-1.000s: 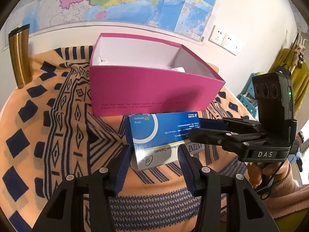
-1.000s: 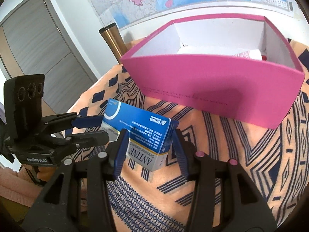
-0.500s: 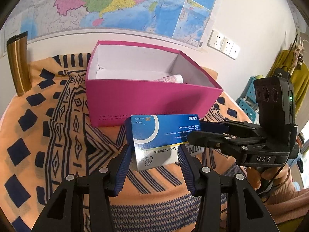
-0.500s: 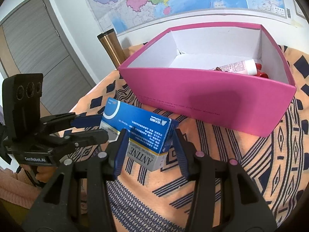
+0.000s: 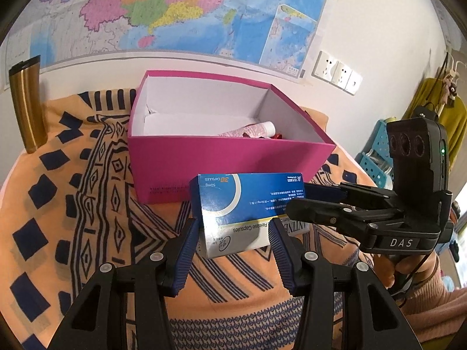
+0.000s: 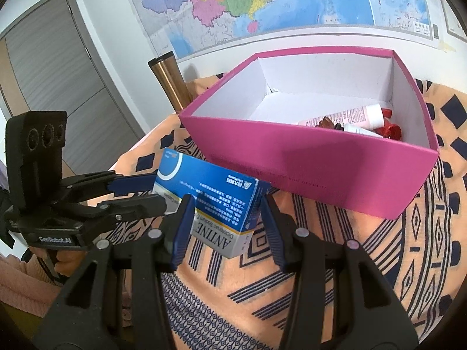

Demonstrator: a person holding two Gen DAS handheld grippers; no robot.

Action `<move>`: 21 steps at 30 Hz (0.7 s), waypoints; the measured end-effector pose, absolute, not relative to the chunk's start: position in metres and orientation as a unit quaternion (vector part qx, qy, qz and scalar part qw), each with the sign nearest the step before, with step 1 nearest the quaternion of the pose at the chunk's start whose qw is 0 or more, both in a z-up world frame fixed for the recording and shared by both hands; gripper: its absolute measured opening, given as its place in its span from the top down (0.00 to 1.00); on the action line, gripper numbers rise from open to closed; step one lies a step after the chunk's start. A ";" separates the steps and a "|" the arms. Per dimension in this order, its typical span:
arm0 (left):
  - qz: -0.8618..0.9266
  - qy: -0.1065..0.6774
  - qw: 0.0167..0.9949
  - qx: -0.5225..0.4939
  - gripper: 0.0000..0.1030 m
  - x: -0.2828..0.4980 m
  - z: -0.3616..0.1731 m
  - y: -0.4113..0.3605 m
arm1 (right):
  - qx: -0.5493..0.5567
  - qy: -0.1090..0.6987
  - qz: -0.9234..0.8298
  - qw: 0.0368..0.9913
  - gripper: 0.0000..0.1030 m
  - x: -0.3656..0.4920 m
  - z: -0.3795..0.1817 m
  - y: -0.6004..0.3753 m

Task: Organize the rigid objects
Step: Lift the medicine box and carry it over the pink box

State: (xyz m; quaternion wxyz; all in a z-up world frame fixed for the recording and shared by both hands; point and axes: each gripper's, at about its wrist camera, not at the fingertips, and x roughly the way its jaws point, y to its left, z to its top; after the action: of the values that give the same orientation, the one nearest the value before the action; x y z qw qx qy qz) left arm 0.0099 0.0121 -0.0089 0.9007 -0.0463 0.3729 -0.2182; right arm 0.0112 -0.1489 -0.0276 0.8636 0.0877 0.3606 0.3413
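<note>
1. I have both tongs, left (image 5: pixel 233 242) and right (image 6: pixel 226 218), clamped on one blue medicine box (image 5: pixel 245 201), each at one end.
2. It hangs just before the pink box (image 5: pixel 227 169), above the patterned cloth (image 5: pixel 73 204).

The left gripper (image 5: pixel 233 233) and right gripper (image 5: pixel 303 201) both clamp a blue-and-white cardboard medicine box (image 5: pixel 242 204) above the orange patterned cloth (image 5: pixel 73 204), before an open magenta cardboard box (image 5: pixel 221 169).
</note>
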 end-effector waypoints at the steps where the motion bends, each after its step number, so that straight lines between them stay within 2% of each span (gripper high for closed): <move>1: -0.218 0.372 0.901 -0.046 0.52 0.010 -0.008 0.012 | 0.087 0.360 0.341 0.864 0.52 0.011 -0.027 -0.149; 21: -0.219 0.362 0.905 -0.039 0.52 0.015 0.000 0.010 | 0.083 0.348 0.337 0.871 0.51 0.013 -0.020 -0.151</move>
State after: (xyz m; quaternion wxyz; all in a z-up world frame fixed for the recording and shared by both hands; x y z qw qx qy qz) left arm 0.0145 0.0096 -0.0005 0.9055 -0.0386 0.3617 -0.2187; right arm 0.0126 -0.1511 -0.0197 0.8707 0.0827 0.3482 0.3372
